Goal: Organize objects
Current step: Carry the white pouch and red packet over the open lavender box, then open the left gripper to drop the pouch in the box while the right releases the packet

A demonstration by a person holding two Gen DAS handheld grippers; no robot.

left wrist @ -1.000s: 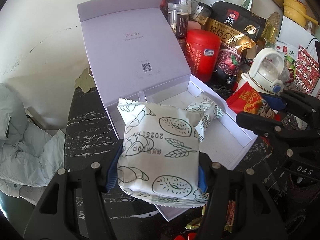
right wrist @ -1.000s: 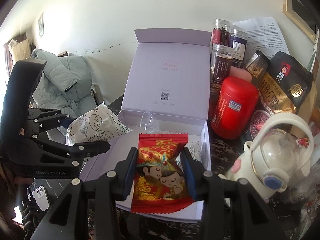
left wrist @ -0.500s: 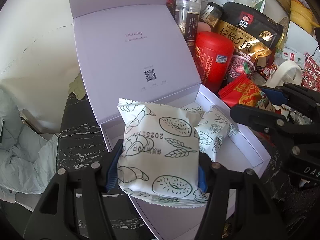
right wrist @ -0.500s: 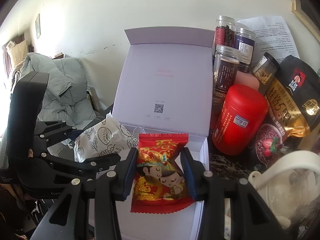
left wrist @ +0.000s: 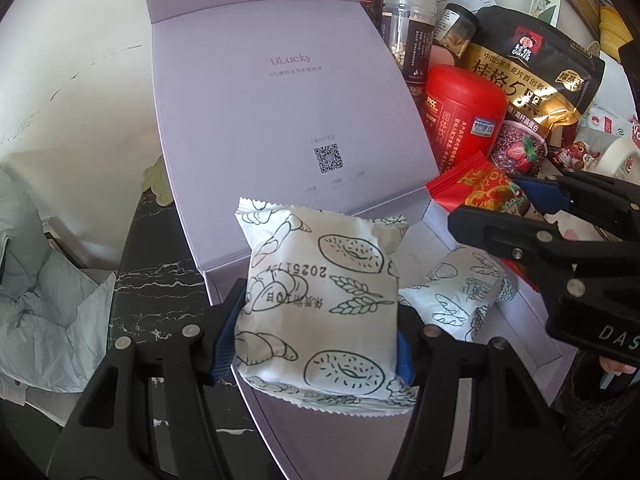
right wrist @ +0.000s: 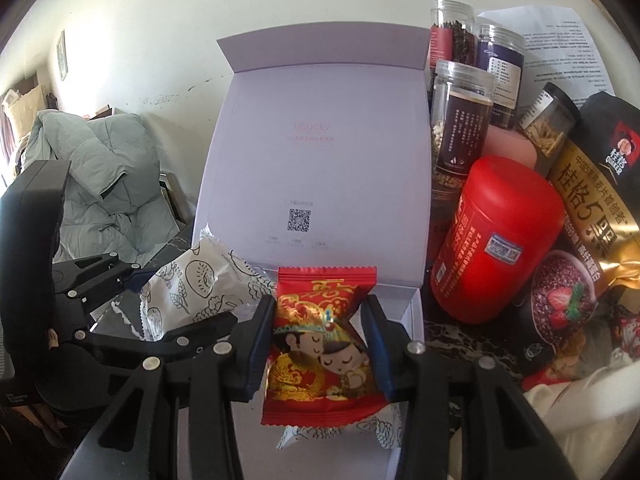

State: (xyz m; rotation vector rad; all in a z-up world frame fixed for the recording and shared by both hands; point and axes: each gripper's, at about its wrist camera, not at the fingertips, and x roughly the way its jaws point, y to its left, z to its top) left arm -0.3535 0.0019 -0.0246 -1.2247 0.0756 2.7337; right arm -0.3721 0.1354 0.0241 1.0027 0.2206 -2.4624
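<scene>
The left gripper (left wrist: 316, 344) clamps a white pastry packet (left wrist: 320, 300) over the near end of the open lilac box (left wrist: 280, 120), while the right gripper (right wrist: 320, 344) pinches a red sweet packet (right wrist: 322, 340) above the box's right side; each is best lowered onto bare floor, clear of the packet (left wrist: 460, 304) already inside, well before the upright lid
</scene>
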